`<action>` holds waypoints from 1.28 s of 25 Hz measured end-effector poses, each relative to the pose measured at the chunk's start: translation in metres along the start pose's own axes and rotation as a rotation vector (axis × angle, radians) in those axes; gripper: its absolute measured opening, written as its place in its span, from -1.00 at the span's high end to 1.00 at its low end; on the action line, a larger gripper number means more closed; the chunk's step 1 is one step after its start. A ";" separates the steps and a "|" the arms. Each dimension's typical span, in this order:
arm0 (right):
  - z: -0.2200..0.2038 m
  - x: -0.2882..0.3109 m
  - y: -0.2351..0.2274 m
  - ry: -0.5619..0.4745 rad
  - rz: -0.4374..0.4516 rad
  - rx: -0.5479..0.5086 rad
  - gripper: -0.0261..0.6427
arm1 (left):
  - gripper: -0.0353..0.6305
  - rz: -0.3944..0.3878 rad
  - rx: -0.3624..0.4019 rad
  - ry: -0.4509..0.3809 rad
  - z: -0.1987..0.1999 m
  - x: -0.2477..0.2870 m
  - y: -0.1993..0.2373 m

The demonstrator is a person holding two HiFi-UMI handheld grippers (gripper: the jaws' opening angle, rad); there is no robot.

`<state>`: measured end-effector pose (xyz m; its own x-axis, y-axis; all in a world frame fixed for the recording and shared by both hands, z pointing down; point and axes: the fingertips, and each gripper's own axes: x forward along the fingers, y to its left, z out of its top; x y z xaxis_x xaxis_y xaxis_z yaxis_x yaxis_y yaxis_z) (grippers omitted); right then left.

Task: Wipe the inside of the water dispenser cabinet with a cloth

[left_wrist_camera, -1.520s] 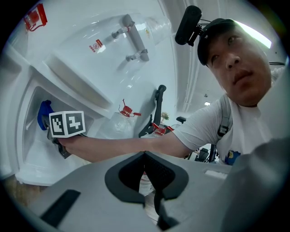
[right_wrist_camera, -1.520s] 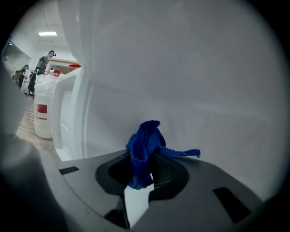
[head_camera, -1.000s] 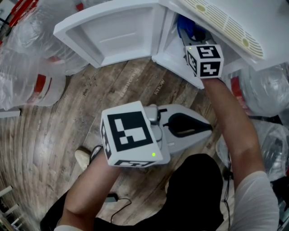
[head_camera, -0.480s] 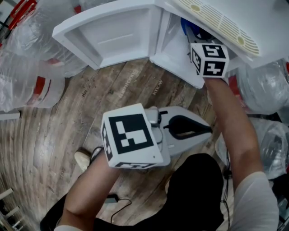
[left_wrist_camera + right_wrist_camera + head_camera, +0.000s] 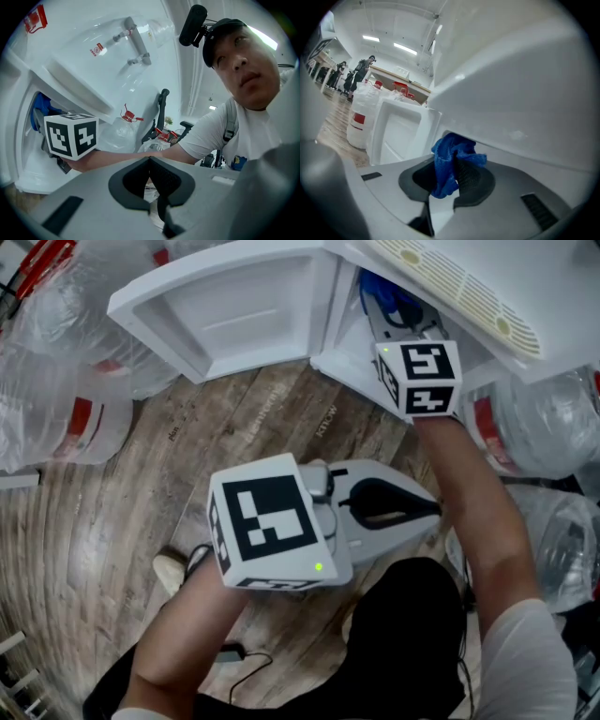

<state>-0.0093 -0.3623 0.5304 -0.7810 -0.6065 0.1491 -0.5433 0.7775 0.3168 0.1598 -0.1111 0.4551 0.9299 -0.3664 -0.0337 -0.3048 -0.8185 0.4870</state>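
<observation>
- Squeezing the one blue cloth (image 5: pixel 446 161), the right gripper (image 5: pixel 451 164) has its two jaws clamped tight on it. The cloth bunches up out of the jaw tips.
- That gripper reaches into the white cabinet (image 5: pixel 349 345) of the water dispenser (image 5: pixel 469 282). The cloth sits at the gripper's tip, inside the opening, close under a white wall.
- One more gripper, the left gripper (image 5: pixel 150 163), is held low and well apart from the cabinet. Its two jaws are pressed together with nothing between them.
- One white door (image 5: pixel 234 310) stands open to the left of the cabinet.
- Big clear water jugs (image 5: pixel 56 418) lie on the wood floor (image 5: pixel 112 521) on both sides. They are too jumbled to count.
</observation>
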 end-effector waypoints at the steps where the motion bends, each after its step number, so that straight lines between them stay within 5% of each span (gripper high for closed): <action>1: 0.002 -0.004 0.005 -0.011 0.008 0.000 0.69 | 0.88 0.000 -0.001 0.000 0.000 0.000 0.001; 8: 0.012 -0.026 0.018 -0.086 0.012 0.038 0.69 | 0.88 -0.009 -0.003 0.009 -0.003 0.001 0.003; 22: -0.040 0.003 -0.092 0.014 -0.354 0.141 0.69 | 0.88 0.006 -0.002 0.004 -0.006 -0.008 0.006; 32: -0.110 0.050 -0.094 0.186 -0.349 0.155 0.69 | 0.88 0.025 -0.023 -0.001 -0.014 -0.016 0.007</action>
<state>0.0365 -0.4840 0.6106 -0.4807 -0.8464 0.2293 -0.8164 0.5274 0.2354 0.1458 -0.1051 0.4709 0.9219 -0.3869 -0.0222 -0.3230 -0.7988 0.5075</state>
